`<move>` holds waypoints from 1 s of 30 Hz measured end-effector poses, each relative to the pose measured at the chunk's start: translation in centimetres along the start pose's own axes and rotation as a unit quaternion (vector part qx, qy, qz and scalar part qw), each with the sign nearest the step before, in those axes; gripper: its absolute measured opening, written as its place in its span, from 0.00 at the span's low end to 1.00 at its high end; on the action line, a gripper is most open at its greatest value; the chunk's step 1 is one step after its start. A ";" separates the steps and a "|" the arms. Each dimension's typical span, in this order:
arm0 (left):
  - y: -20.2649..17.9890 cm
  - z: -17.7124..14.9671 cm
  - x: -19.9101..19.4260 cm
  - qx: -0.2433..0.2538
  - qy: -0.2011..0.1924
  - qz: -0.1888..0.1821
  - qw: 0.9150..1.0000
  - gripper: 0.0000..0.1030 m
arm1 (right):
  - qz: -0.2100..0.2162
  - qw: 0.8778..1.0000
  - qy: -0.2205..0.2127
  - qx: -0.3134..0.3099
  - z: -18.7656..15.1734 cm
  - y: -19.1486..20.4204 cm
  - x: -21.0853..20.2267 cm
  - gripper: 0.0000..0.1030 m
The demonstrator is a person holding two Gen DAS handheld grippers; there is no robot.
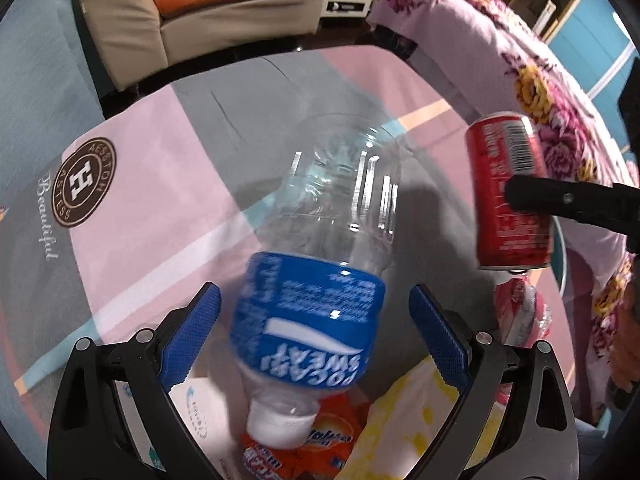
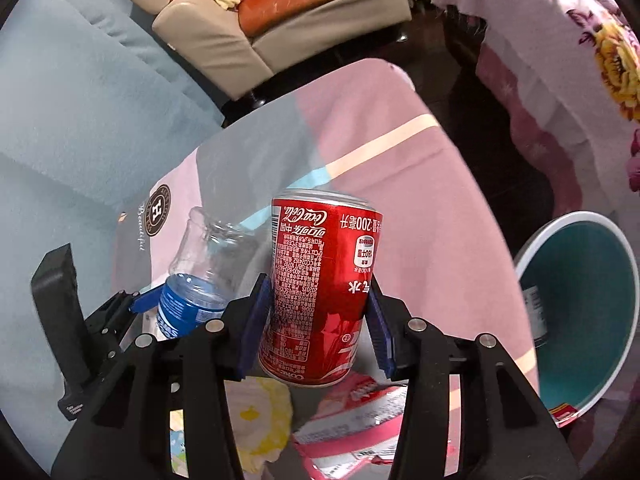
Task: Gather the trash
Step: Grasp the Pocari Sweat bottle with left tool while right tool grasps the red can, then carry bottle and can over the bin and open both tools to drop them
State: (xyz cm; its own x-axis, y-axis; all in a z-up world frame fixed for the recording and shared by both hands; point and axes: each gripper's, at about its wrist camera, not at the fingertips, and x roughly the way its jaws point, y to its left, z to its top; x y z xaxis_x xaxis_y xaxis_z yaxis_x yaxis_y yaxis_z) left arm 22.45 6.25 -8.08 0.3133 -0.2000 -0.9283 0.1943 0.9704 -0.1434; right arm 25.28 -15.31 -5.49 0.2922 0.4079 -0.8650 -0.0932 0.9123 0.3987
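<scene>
An empty clear bottle (image 1: 340, 200) with a blue label and white cap lies tilted on the cloth-covered table, cap toward the camera. My left gripper (image 1: 316, 332) is open around its label, with gaps between both blue pads and the bottle. To the right, a red cola can (image 2: 320, 264) is upside down and clamped between the blue pads of my right gripper (image 2: 318, 322), a little above the table. In the left wrist view that can (image 1: 504, 152) shows at right with a black finger (image 1: 560, 200) across it. The bottle (image 2: 208, 264) sits left of the can.
A teal bin with a white rim (image 2: 576, 216) stands by the table's right edge. Orange wrapper (image 1: 320, 452), yellow wrapper (image 1: 408, 420) and pink packet (image 2: 352, 420) lie on the near table. A floral-covered seat (image 1: 540, 92) is at right, a sofa (image 1: 192, 20) beyond.
</scene>
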 end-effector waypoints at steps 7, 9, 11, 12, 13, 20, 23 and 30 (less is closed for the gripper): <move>-0.7 0.4 -0.4 0.006 -0.022 0.029 0.999 0.67 | 0.001 1.000 -0.006 0.004 -0.6 -1.2 -0.5 0.42; -0.7 0.3 -1.1 0.000 -0.032 0.029 0.999 0.67 | 0.004 1.000 -0.010 0.006 -0.7 -1.6 -1.0 0.42; -0.6 0.4 -2.3 -0.007 -0.045 0.033 0.998 0.67 | 0.005 1.000 -0.017 0.007 -0.8 -1.9 -1.7 0.42; -0.7 0.5 -2.8 -0.010 -0.049 0.035 0.998 0.67 | 0.006 1.000 -0.020 0.007 -0.8 -2.0 -2.2 0.42; -0.6 0.6 -3.3 -0.013 -0.054 0.036 0.998 0.67 | 0.007 1.000 -0.025 0.008 -0.9 -2.2 -2.7 0.42; -1.9 0.8 -7.8 -0.024 -0.097 0.040 0.994 0.67 | 0.010 0.998 -0.059 0.016 -2.0 -4.0 -6.6 0.42; -4.0 0.8 -9.3 -0.010 -0.110 0.037 0.993 0.67 | 0.010 0.997 -0.071 0.020 -2.7 -5.1 -8.1 0.42; -10.6 0.7 -9.9 0.030 -0.114 0.008 0.993 0.67 | -0.003 0.995 -0.091 0.035 -5.1 -8.5 -10.9 0.42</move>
State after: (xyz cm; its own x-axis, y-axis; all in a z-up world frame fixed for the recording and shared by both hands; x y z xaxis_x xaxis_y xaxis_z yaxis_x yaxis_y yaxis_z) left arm 17.99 -2.11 2.89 0.5177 -0.2175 -0.8275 0.2402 0.9652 -0.1035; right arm 18.04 -27.33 -0.97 0.4600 0.3836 -0.8008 -0.0261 0.9073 0.4197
